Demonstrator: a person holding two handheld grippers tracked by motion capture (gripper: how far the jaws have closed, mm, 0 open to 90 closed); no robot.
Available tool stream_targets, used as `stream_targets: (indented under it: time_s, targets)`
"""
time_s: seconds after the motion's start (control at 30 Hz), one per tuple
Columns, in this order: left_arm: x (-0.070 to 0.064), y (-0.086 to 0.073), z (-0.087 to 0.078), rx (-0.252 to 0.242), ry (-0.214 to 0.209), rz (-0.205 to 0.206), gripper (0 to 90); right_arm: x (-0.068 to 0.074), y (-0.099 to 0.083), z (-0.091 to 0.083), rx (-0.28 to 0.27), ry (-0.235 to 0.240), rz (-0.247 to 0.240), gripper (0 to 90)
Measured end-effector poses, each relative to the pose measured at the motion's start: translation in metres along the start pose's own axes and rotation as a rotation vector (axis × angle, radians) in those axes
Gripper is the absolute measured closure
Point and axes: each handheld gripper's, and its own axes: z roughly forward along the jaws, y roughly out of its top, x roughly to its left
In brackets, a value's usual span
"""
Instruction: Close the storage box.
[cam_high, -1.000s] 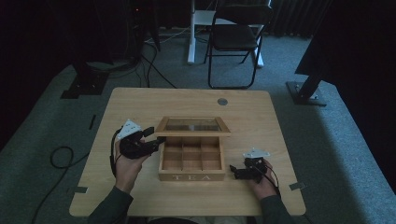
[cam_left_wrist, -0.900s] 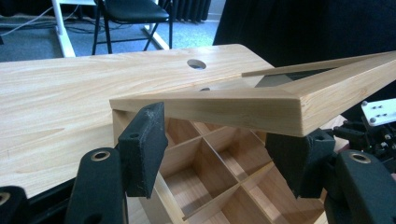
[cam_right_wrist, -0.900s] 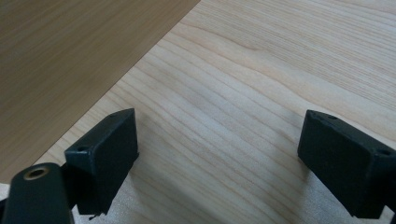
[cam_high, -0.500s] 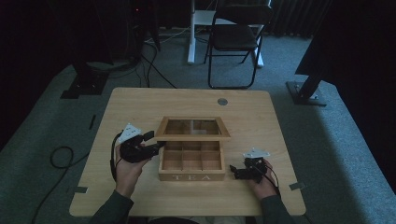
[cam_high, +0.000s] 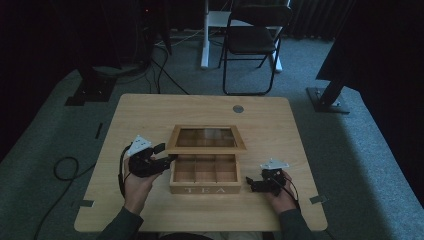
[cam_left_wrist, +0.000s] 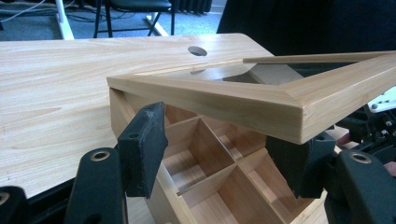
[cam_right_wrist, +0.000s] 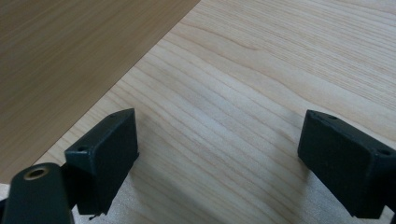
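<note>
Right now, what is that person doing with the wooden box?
A person at a table works on a wooden tea box with a hand-held gripper in each hand. The left hand-held gripper is at the box's left side, jaws open under the corner of the glass-paned lid, which is partly raised. The compartments that show look empty. The right hand-held gripper rests open on the table beside the box.

A pale wooden table (cam_high: 150, 120) stands on grey carpet (cam_high: 360, 165). A small round grey disc (cam_high: 238, 108) sits near the table's far edge, right of centre. Beyond that far edge stands a black folding chair (cam_high: 252, 42), with a white post (cam_high: 204, 35) just to its left. Dark stand bases rest on the floor off the table's far left corner (cam_high: 92, 90) and far right corner (cam_high: 327, 97). A black cable (cam_high: 62, 167) loops on the carpet left of the table.
</note>
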Motion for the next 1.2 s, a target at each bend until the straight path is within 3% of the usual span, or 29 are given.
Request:
stream_targets:
  time_s: [0.67,1.2]
  targets:
    - [-0.003,-0.02,-0.003,0.022,-0.017,-0.001,38.4,0.0,0.0,0.0,0.001,0.0,0.002,11.8]
    - [-0.008,-0.04,-0.004,0.035,-0.009,0.047,38.1,0.0,0.0,0.0,0.002,0.0,0.002,11.8]
